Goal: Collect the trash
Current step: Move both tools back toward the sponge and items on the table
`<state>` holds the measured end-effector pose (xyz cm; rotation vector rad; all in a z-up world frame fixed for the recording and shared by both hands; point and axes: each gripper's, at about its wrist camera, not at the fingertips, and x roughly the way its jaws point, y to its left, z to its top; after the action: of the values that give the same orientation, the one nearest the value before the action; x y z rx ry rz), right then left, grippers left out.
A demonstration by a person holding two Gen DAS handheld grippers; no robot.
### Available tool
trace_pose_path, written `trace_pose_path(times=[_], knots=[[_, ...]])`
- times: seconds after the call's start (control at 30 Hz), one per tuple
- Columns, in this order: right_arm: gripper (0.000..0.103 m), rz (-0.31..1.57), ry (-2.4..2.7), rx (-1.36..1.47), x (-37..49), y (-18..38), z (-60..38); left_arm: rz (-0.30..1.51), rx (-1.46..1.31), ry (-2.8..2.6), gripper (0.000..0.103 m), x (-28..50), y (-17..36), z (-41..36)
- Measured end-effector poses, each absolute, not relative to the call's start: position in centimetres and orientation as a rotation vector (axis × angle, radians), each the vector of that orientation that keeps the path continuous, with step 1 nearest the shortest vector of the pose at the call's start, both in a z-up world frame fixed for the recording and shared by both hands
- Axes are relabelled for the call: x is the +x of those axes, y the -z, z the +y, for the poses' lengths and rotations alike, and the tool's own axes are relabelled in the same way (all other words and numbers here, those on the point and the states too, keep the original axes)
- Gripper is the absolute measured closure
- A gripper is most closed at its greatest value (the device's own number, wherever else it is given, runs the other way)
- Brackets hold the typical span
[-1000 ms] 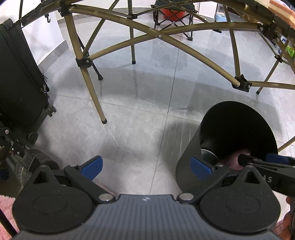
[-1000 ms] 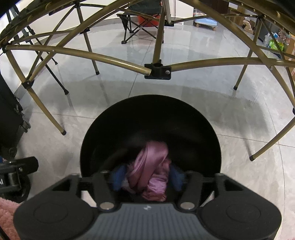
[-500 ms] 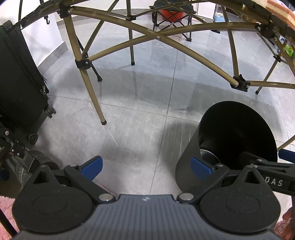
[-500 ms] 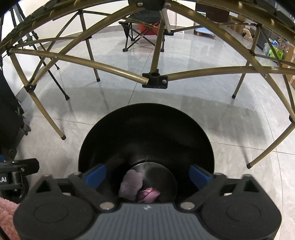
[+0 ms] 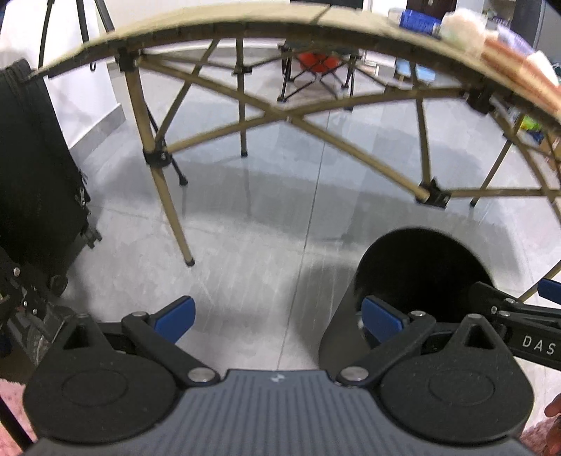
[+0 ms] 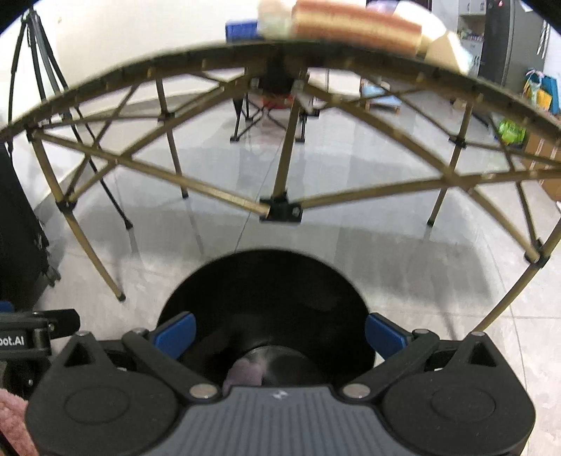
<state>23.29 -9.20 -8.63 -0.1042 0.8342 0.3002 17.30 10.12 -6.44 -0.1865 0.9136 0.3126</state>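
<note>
Right gripper [image 6: 278, 335] jaws spread wide, have just been opening, empty; pink wad [image 6: 245, 371] once pinched between them lies at bottom of black bin [image 6: 266, 280]. Both views lifted: tabletop edge [image 5: 245, 21] appears.

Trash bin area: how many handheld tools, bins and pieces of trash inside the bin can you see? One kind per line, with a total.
Handheld tools: 2, left tool and right tool, both open and empty
Black bins: 1
Pink trash inside the bin: 1 visible piece
Total: 4
</note>
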Motion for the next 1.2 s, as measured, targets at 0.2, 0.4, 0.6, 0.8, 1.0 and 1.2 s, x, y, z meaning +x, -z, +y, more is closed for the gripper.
trace_pose_path(times=[0.2,0.4,0.6,0.8,1.0,1.2], knots=[[0.0,0.701,-0.3,-0.068,22.5,4.9,-10.9,0.818,-0.17,-0.303,0.0,17.1,3.0,9.1],[0.0,0.532,-0.304,-0.026,22.0,0.6,-12.6,0.713,-0.15,-0.303,0.0,17.4,-0.7,8.2],[0.0,0.417,-0.299,-0.009,22.8,-2.4,-13.8,0.621,-0.117,-0.304,0.0,18.5,-3.7,7.1],[0.0,0.366,-0.291,0.0,24.9,-4.1,-14.3,0.566,-0.11,-0.301,0.0,20.7,-5.6,6.5],[0.0,0.33,-0.301,-0.015,26.6,-5.0,-13.8,0.539,-0.114,-0.288,0.0,23.0,-6.4,6.3],[0.0,0.313,-0.311,-0.03,28.8,-5.3,-12.9,0.533,-0.116,-0.282,0.0,25.4,-6.8,6.6]])
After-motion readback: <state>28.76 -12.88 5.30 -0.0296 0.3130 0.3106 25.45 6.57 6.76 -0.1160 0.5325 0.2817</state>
